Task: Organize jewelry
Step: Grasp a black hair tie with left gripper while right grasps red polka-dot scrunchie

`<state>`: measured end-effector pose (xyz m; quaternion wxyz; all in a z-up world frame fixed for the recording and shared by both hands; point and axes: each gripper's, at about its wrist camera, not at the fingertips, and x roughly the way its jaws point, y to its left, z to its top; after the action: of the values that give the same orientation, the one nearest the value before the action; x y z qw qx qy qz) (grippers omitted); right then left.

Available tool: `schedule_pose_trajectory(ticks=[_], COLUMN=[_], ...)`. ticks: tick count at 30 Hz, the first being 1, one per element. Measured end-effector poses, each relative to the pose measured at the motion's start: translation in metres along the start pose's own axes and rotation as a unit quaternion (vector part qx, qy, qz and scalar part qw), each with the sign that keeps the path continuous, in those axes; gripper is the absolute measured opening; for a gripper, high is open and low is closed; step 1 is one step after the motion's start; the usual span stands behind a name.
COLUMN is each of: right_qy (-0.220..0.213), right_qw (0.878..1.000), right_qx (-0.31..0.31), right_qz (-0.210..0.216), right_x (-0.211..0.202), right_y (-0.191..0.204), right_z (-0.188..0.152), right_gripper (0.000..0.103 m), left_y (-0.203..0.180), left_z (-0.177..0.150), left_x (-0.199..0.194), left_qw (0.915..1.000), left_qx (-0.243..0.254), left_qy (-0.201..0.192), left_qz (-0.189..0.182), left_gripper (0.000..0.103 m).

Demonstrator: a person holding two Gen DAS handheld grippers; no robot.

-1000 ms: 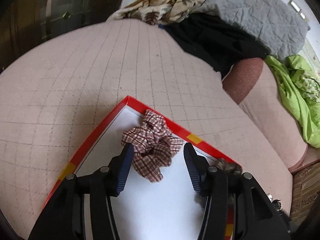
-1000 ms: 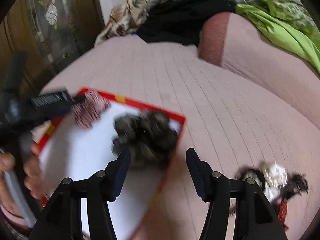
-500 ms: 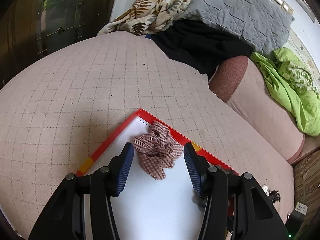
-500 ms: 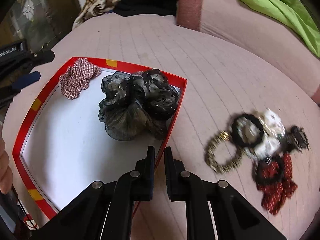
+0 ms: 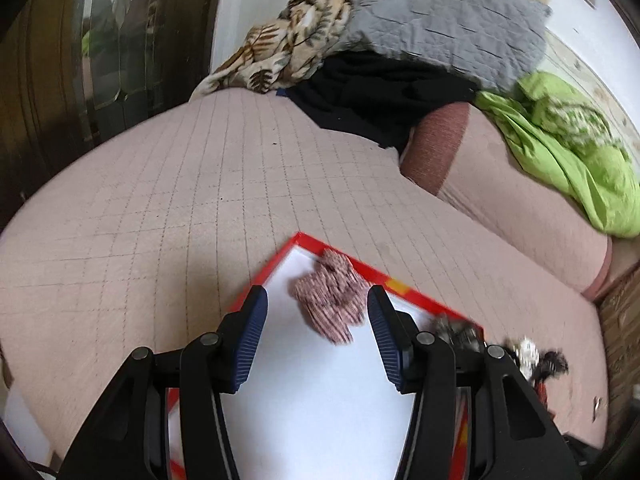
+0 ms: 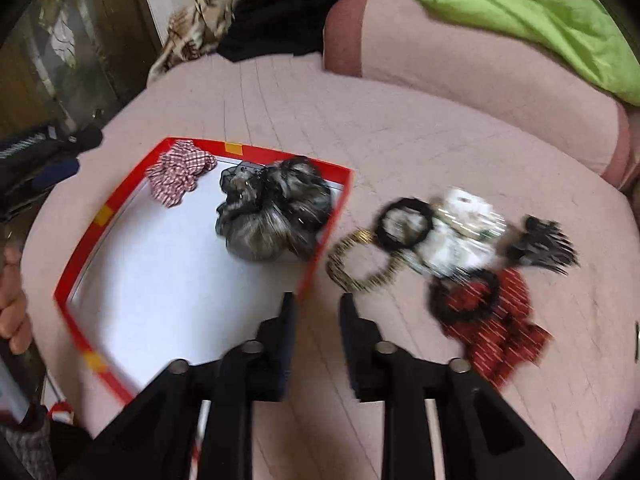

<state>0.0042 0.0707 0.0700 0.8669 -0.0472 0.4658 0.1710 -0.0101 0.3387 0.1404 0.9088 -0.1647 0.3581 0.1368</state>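
A red-rimmed tray (image 6: 120, 196) with a white floor lies on the pink quilted bed. In it are a red-checked scrunchie (image 6: 178, 176) (image 5: 332, 300) and a dark gauzy scrunchie (image 6: 276, 212). To the right of the tray lies a heap: a gold beaded bracelet (image 6: 356, 276), a black ring scrunchie (image 6: 404, 222), white pieces (image 6: 456, 224), a black claw clip (image 6: 540, 246) and a red patterned scrunchie (image 6: 496, 332). My left gripper (image 5: 318, 328) hangs open above the tray, nothing between its fingers. My right gripper (image 6: 318, 312) hovers by the tray's right rim, its jaws opening, empty.
A pink bolster (image 6: 460, 56), a green cloth (image 5: 568, 160), a grey quilt (image 5: 436, 20), a black garment (image 5: 376, 92) and a leaf-print cloth (image 5: 288, 48) crowd the far side of the bed. A dark cabinet (image 5: 60, 60) stands left. A hand (image 6: 12, 312) shows at the left edge.
The left gripper has drawn back and up from the checked scrunchie. The right gripper has let go of the dark scrunchie in the tray, swung right toward the heap, shut, and is parting again.
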Motion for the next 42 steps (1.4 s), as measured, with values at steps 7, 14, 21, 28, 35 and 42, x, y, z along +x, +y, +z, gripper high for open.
schedule_pose_trajectory(ticks=[7, 14, 21, 28, 35, 42], right_qy=[-0.009, -0.015, -0.033, -0.046, -0.044, -0.058], right_qw=[0.999, 0.991, 0.987, 0.987, 0.985, 0.985], right_qx=[0.040, 0.125, 0.158, 0.154, 0.167, 0.156], right_qz=[-0.018, -0.042, -0.026, -0.011, 0.006, 0.040], right_x=[-0.056, -0.077, -0.082, -0.078, -0.063, -0.042], right_y=[-0.065, -0.150, -0.178, -0.181, -0.188, -0.184], right_z=[-0.077, -0.125, -0.140, -0.142, -0.138, -0.103], right_gripper=[0.039, 0.046, 0.048, 0.053, 0.053, 0.053], left_y=[-0.060, -0.145, -0.200, -0.183, -0.197, -0.240], left_z=[-0.060, -0.115, -0.146, -0.149, -0.134, -0.109], left_x=[-0.042, -0.038, 0.002, 0.032, 0.016, 0.041], left_qw=[0.9965, 0.9780, 0.9642, 0.9702, 0.9664, 0.9549], left_qx=[0.071, 0.171, 0.201, 0.182, 0.195, 0.251], left_qy=[0.027, 0.080, 0.126, 0.143, 0.136, 0.132], left_qz=[-0.036, -0.090, -0.117, -0.072, -0.098, -0.087], left_gripper=[0.060, 0.061, 0.061, 0.057, 0.057, 0.057])
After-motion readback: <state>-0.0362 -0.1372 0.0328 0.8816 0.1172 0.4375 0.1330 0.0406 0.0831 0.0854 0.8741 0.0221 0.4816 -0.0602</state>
